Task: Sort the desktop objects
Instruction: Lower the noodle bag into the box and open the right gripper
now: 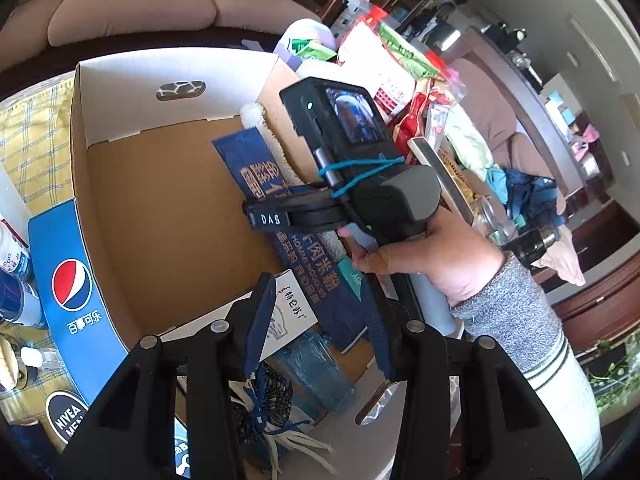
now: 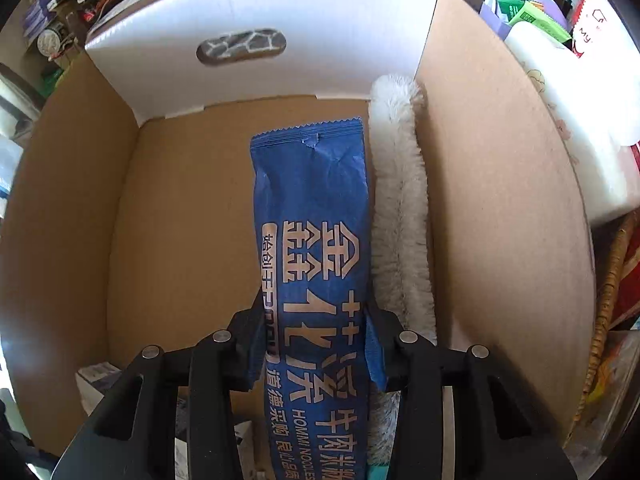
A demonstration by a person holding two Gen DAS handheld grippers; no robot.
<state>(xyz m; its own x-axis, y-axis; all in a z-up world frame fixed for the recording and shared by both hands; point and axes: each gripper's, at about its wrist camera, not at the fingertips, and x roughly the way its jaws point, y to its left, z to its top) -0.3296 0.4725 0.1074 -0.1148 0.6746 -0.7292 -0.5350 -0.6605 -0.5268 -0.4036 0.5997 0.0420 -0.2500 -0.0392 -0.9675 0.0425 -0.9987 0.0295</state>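
A long blue noodle packet (image 2: 312, 248) with gold lettering lies lengthwise in an open cardboard box (image 2: 480, 200), next to a white fluffy brush (image 2: 400, 216) along the box's right wall. My right gripper (image 2: 316, 352) is shut on the blue noodle packet, its blue pads pressing both sides. In the left wrist view the right gripper (image 1: 304, 208) reaches into the box (image 1: 160, 216) over the packet (image 1: 248, 160). My left gripper (image 1: 316, 320) is open and empty, hovering over the box's near end.
The box's near end holds a white carton (image 1: 288, 320), a clear blue plastic case (image 1: 316, 368) and a black mesh bag (image 1: 268, 396). A Pepsi print (image 1: 72, 284) marks the box's outer wall. A Nivea tin (image 1: 66, 416) and bottles stand left. Snack bags (image 1: 392, 76) pile up behind.
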